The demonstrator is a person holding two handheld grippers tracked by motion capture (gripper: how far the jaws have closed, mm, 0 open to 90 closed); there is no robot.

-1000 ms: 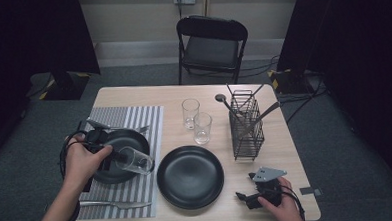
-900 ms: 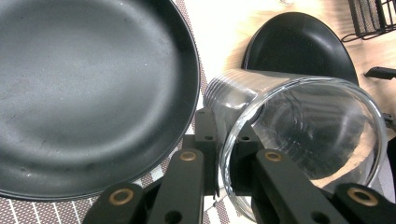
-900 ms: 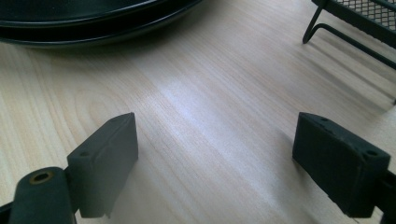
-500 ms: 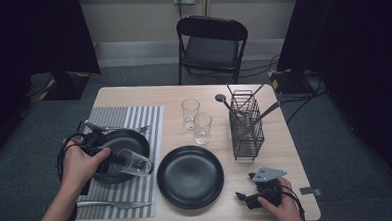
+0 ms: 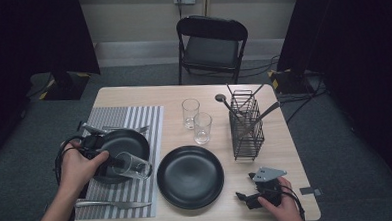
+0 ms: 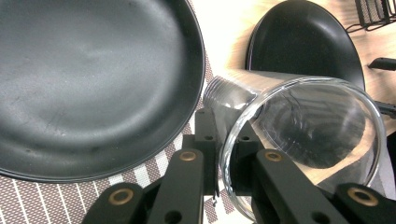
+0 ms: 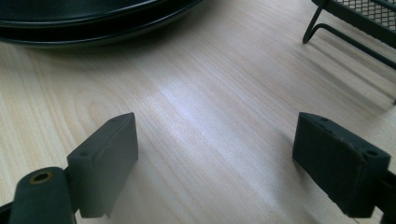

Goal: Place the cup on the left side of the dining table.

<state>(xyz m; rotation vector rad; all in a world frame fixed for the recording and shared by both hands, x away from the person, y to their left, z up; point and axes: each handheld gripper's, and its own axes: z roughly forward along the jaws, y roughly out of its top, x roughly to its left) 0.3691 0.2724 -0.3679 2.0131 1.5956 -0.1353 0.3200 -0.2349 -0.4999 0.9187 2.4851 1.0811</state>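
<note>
A clear drinking glass [image 5: 132, 166] [image 6: 303, 121] lies on its side in the air, and my left gripper [image 5: 111, 163] [image 6: 224, 135] is shut on its rim. One jaw is inside the glass and the other outside. It hangs over the near right edge of a black plate [image 5: 120, 143] [image 6: 93, 84] that sits on a striped placemat [image 5: 147, 117]. A second black plate [image 5: 189, 177] [image 6: 303, 42] lies to the right of it. My right gripper [image 5: 245, 197] [image 7: 215, 154] rests on the bare table [image 7: 201, 93] at the front right, open, with nothing between its jaws.
Two upright glasses [image 5: 190, 112] [image 5: 203, 127] stand mid-table. A black wire caddy [image 5: 246, 126] with utensils stands to their right. A knife [image 5: 113, 204] lies at the placemat's near edge and a fork [image 5: 115, 128] behind the plate. A folding chair [image 5: 211, 42] stands beyond the table.
The left hand with the glass has barely shifted toward the near left. The right gripper has stayed where it was.
</note>
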